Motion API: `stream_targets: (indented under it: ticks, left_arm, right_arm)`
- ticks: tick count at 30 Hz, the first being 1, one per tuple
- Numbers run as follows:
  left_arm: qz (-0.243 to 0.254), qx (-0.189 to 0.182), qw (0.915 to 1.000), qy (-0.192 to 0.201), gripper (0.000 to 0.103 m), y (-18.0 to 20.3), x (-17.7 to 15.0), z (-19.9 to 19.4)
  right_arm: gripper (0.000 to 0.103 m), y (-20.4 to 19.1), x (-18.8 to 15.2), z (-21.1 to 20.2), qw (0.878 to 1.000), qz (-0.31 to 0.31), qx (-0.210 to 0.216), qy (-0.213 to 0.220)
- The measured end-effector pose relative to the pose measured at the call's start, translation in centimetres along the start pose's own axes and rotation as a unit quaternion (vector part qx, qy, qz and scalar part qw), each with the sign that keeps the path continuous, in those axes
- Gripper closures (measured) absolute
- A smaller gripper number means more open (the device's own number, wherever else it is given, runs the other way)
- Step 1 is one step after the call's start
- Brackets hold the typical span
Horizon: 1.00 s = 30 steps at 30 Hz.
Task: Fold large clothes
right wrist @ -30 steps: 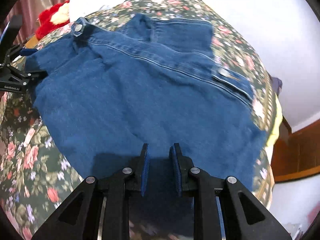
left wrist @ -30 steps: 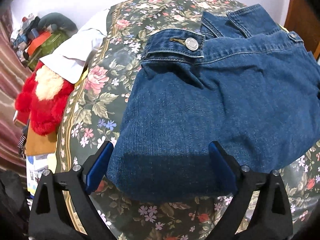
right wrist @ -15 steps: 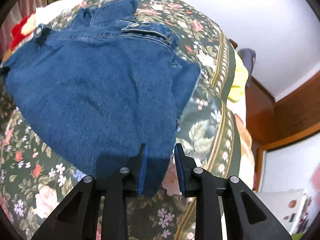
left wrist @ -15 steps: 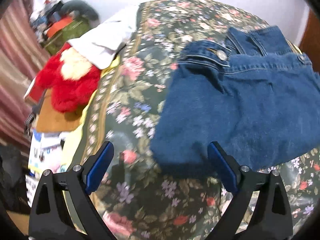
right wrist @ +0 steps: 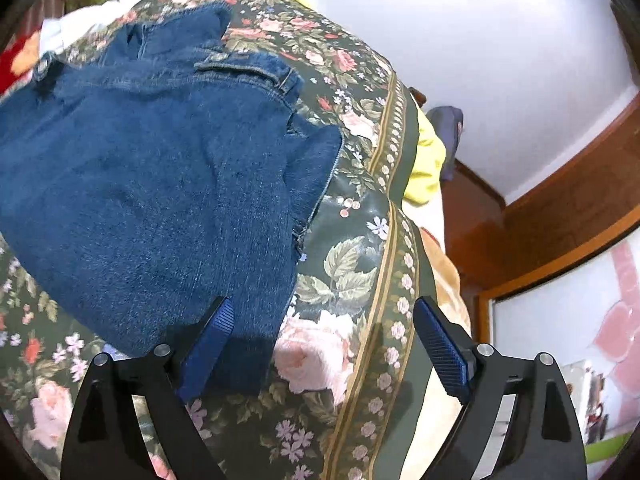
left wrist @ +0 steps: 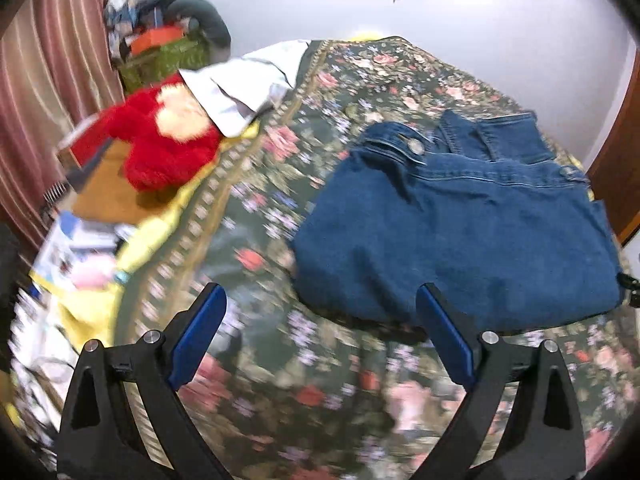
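A folded pair of blue denim jeans lies on the floral bedspread, waistband and metal button at the far side. It also shows in the right wrist view. My left gripper is open and empty, back from the jeans' near left edge and above the bedspread. My right gripper is open and empty, with its left finger over the jeans' near right corner and its right finger over the bedspread border.
A red plush toy and a white cloth lie at the bed's far left, with clutter and a striped curtain beyond. A wooden frame and white wall stand to the right of the bed.
My right gripper opened and let go of the jeans, moving toward their right corner. My left gripper, open throughout, pulled back and left, away from the jeans.
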State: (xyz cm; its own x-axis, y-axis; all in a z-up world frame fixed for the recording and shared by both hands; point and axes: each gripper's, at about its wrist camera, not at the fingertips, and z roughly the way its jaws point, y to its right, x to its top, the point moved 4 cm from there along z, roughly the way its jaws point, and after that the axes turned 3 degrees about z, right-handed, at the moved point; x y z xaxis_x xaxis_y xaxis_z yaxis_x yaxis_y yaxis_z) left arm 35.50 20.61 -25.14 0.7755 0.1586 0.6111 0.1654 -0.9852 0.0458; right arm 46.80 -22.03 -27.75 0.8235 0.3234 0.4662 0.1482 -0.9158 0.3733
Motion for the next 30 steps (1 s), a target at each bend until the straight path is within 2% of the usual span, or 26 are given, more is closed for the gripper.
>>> stream_targets:
  ticks: [4, 8, 12, 14, 16, 25, 27, 28, 30]
  left_arm:
    - [-0.060, -0.043, 0.9972, -0.012, 0.006, 1.2, -0.9, 1.2]
    - [-0.133, -0.083, 0.9870, -0.037, 0.006, 1.9, -1.6, 3.4]
    - [-0.212, -0.150, 0.9617, -0.087, 0.009, 2.4, -2.3, 6.2]
    - [-0.243, -0.178, 0.9486, -0.098, 0.012, 2.6, -2.4, 7.3]
    - [-0.260, -0.189, 0.9416, -0.100, 0.012, 2.7, -2.2, 8.0]
    - [-0.354, -0.235, 0.8970, -0.122, 0.014, 2.0, -1.9, 13.3]
    - [-0.367, -0.228, 0.8941, -0.117, 0.016, 2.0, -1.4, 13.8]
    - [-0.367, -0.221, 0.8965, -0.112, 0.020, 2.2, -1.1, 13.9]
    - [-0.358, -0.189, 0.9085, -0.103, 0.029, 2.5, -0.5, 14.1]
  right_arm:
    - [0.013, 0.1, 1.3, -3.2, 0.998, 0.020, 0.044, 0.031]
    - [0.013, -1.9, 3.2, -6.4, 0.992, 0.028, 0.104, 0.067]
    - [0.013, -5.3, 5.3, -7.1, 0.983, 0.020, 0.169, 0.068]
    - [0.013, -7.1, 5.8, -6.8, 0.979, 0.014, 0.193, 0.061]
    - [0.013, -8.9, 6.6, -5.7, 0.977, 0.009, 0.208, 0.049]
    - [0.013, -13.8, 7.3, -0.7, 0.972, -0.012, 0.234, -0.005]
    - [0.011, -14.1, 6.9, -0.4, 0.974, -0.020, 0.227, -0.001]
    - [0.009, -14.4, 6.6, -0.4, 0.975, -0.035, 0.221, 0.007]
    - [0.009, -15.1, 6.2, -0.5, 0.977, -0.060, 0.206, 0.017]
